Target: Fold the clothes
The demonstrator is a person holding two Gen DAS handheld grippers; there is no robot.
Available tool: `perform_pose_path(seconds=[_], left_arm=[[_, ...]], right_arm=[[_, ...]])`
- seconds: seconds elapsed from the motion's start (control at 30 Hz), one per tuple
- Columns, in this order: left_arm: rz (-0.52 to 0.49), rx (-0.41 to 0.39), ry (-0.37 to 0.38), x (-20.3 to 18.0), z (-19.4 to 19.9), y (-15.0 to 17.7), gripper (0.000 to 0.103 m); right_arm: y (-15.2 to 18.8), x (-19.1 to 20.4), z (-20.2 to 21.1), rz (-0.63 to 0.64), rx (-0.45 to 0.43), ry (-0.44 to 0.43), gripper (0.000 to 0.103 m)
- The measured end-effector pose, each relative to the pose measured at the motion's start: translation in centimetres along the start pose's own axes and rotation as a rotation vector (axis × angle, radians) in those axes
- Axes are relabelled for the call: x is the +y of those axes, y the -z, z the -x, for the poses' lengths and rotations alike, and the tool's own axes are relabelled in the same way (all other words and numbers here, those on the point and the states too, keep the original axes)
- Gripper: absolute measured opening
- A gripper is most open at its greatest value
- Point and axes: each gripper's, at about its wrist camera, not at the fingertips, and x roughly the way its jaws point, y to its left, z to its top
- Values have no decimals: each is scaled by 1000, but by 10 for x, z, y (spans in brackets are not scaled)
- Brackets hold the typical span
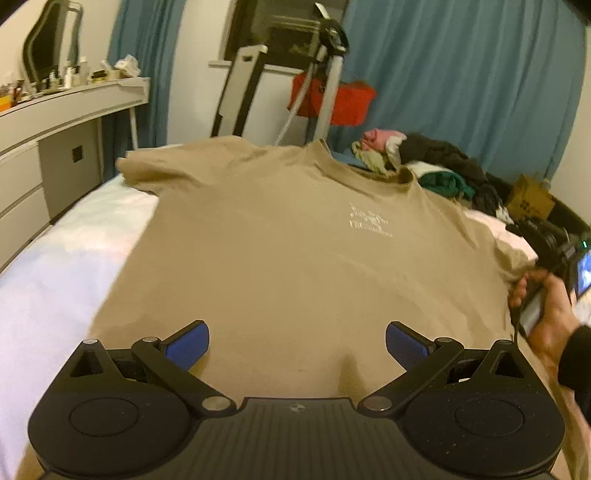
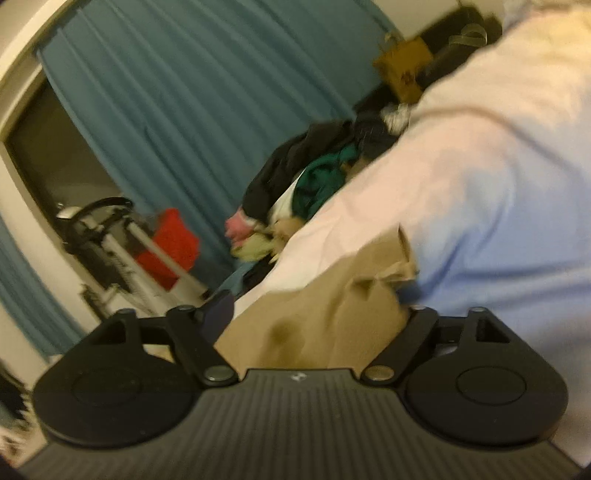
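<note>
Tan t-shirt [image 1: 295, 236] spread flat (print up)

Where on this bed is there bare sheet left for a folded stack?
Bare white sheet lies left of the tan T-shirt, toward the dresser. A narrower strip shows by its right sleeve. The far right corner is crowded with the clothes pile.

Blue curtains [image 1: 461, 74], white dresser [image 1: 55, 122], dark window [image 1: 280, 33].

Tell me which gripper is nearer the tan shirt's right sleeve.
Right. The right gripper is at the tan shirt's bunched sleeve; the left gripper is open over the hem.
</note>
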Motion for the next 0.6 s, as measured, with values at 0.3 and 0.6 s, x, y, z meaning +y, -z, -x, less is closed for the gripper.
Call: perform_pose_path(seconds=[0.3,0.6], left_arm=[[71,-24,102,19,-10,-7,102],[23,-69,63,33,30,-16,102]], right_arm=[[-25,15,-22,116,110,138,8],[-40,155,32,368,4,55,6]])
